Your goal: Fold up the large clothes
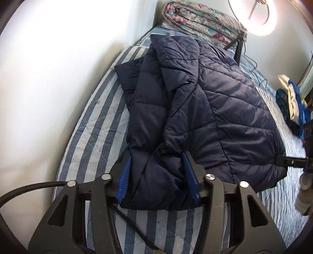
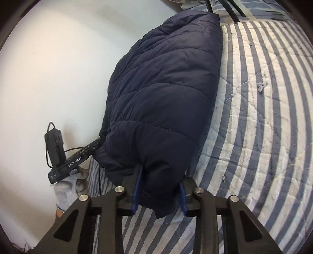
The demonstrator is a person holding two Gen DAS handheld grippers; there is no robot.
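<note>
A navy quilted puffer jacket (image 1: 205,93) lies folded lengthwise on a striped bed. In the left wrist view my left gripper (image 1: 156,156) has its blue pads (image 1: 123,179) pressed on either side of the jacket's near corner, with fabric bunched between them. The right wrist view shows the same jacket (image 2: 162,88) from the other side. There my right gripper (image 2: 162,173) is shut on a puffy near corner that bulges over its pads (image 2: 137,191). The other gripper's body (image 2: 76,162) shows at the left, held by a gloved hand (image 2: 66,187).
The blue-and-white striped bed cover (image 2: 264,117) spreads wide to the right of the jacket. A white wall (image 1: 49,78) runs close along the bed. A rolled floral quilt (image 1: 195,17), a bright ring lamp (image 1: 254,13) on a black stand, and a pile of clothes (image 1: 291,103) sit at the far end.
</note>
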